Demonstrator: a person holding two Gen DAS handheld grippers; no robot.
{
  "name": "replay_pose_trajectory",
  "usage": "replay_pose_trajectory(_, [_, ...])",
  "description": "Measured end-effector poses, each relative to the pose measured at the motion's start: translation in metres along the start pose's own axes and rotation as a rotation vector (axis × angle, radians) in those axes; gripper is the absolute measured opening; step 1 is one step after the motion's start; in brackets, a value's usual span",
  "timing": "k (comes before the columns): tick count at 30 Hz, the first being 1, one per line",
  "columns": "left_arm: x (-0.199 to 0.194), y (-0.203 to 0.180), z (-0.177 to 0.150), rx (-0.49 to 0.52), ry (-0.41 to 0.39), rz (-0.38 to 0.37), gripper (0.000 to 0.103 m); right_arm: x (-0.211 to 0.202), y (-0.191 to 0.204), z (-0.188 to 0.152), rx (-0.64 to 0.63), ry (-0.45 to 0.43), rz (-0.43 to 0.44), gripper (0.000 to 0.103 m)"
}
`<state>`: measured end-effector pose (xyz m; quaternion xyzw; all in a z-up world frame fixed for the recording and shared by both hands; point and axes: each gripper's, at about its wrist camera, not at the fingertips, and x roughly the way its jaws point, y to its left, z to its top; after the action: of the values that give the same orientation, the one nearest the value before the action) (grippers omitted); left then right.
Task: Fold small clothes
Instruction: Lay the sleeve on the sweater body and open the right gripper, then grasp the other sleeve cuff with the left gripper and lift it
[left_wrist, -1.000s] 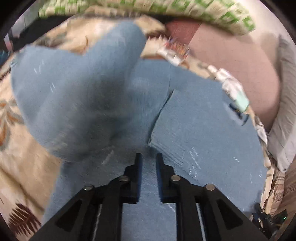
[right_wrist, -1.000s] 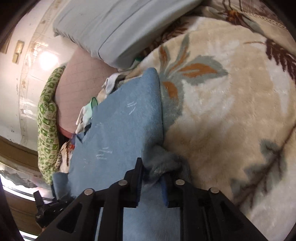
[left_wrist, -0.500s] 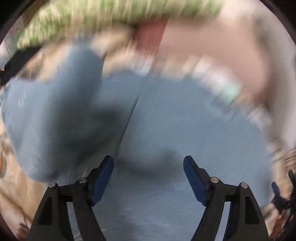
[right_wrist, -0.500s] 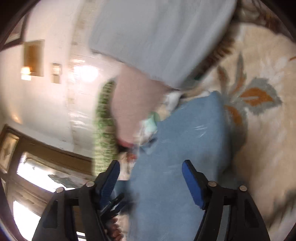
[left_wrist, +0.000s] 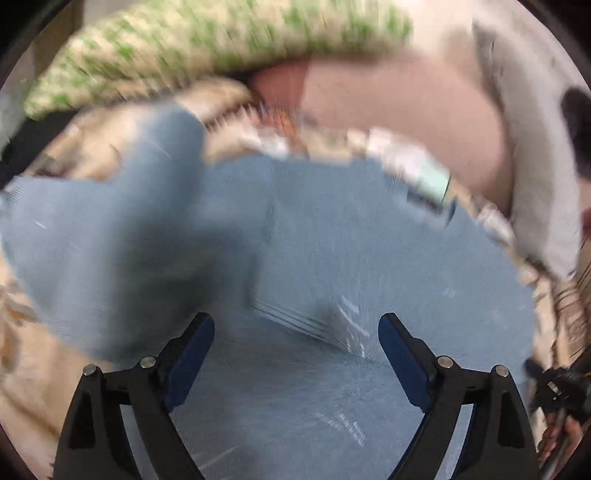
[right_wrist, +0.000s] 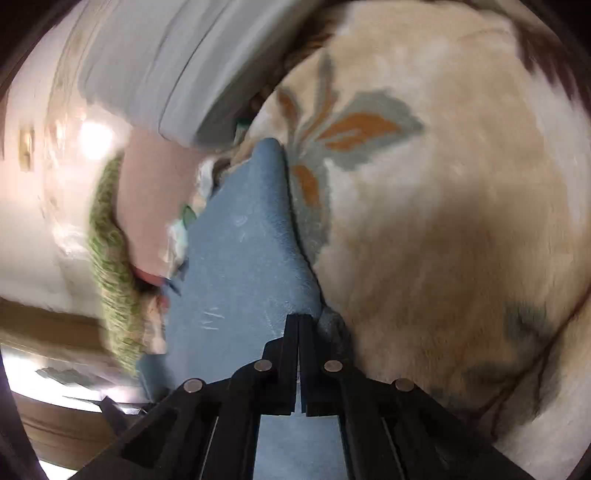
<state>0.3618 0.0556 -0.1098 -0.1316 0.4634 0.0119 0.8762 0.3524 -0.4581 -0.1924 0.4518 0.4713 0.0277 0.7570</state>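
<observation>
Below spread left fingers, blue garment, seemingly untouched

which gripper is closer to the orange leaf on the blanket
Right. The right gripper, shut at the blue garment's edge, sits beside the orange leaf. The left gripper is open over the garment's middle; no leaf shows there.

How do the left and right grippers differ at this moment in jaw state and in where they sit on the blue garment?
The left gripper is open, its jaws having just been opening, with nothing between them; the right gripper has its jaws closed together. The left gripper hovers over the middle of the blue garment; the right gripper sits at the garment's edge beside the floral blanket. Both are black and point down at the same garment.
</observation>
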Motion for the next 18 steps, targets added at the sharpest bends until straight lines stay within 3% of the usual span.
replay_pose_trajectory(1, [-0.018,0.011,0.002,-0.008,-0.047,-0.008,0.090,-0.006,0.014,-0.005,-0.070,-0.011,-0.047,0.007])
replay_pose_trajectory(4, [-0.072,0.074,0.001,-0.124,-0.188,0.006,0.092,-0.018,0.047,-0.019,-0.213,-0.032,-0.125,0.009])
replay_pose_trajectory(7, [-0.100,0.176,-0.010,-0.427,-0.258,-0.024,0.096,-0.036,0.074,-0.036,-0.315,-0.084,-0.149,0.011])
replay_pose_trajectory(8, [-0.099,0.199,-0.012,-0.491,-0.246,-0.031,0.096,-0.039,0.079,-0.040,-0.331,-0.082,-0.143,0.014])
replay_pose_trajectory(9, [-0.094,0.226,-0.013,-0.556,-0.214,-0.037,0.096,-0.041,0.089,-0.050,-0.351,-0.068,-0.130,0.024])
replay_pose_trajectory(12, [-0.076,0.286,-0.013,-0.701,-0.152,-0.100,0.096,-0.026,0.118,-0.080,-0.417,-0.021,-0.111,0.081])
replay_pose_trajectory(18, [-0.054,0.372,0.000,-0.932,-0.138,-0.203,0.096,-0.005,0.130,-0.125,-0.469,0.042,-0.079,0.081])
